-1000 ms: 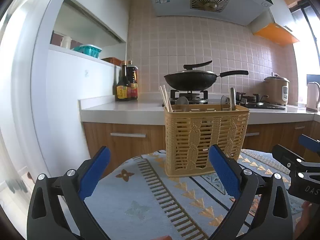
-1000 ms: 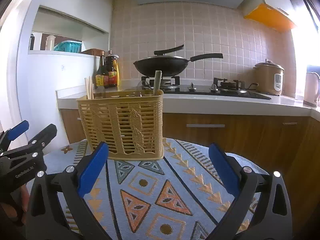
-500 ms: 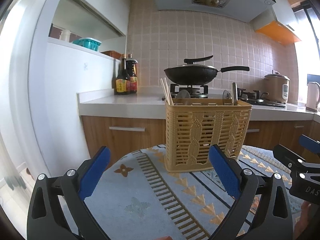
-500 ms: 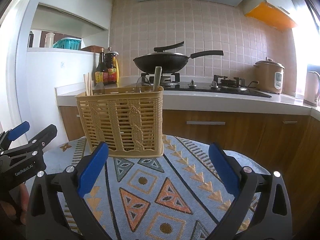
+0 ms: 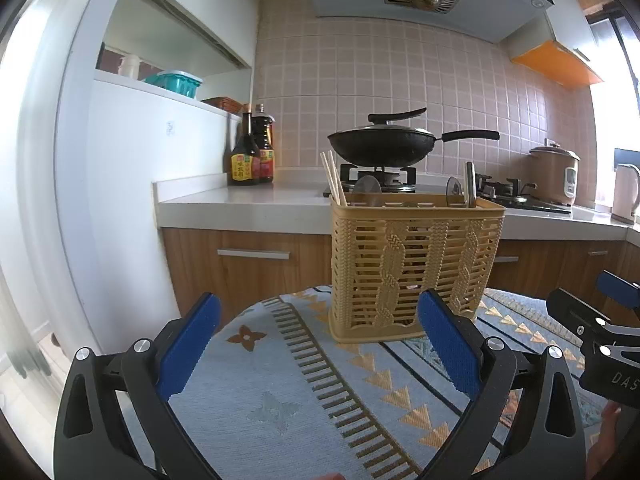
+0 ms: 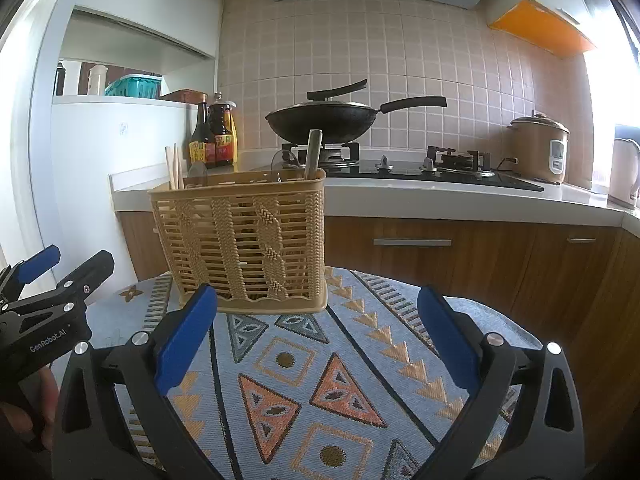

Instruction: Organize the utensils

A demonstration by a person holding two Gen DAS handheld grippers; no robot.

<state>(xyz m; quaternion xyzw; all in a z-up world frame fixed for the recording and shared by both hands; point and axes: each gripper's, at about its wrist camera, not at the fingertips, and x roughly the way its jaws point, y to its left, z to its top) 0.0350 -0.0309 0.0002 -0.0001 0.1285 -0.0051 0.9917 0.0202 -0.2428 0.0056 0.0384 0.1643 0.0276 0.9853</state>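
Over the last second we ease both sets of tongs down a little and level them, so the yellow basket rises in each view; it does not shift on the patterned tablecloth; the left tongs stay spread and empty; the right tongs stay spread and empty too; the basket stands upright on the table, chopsticks at its left end, spoon bowls and a handle poking above the rim; no loose utensil shows on the cloth; we judge the sorting done, and we are backing away.
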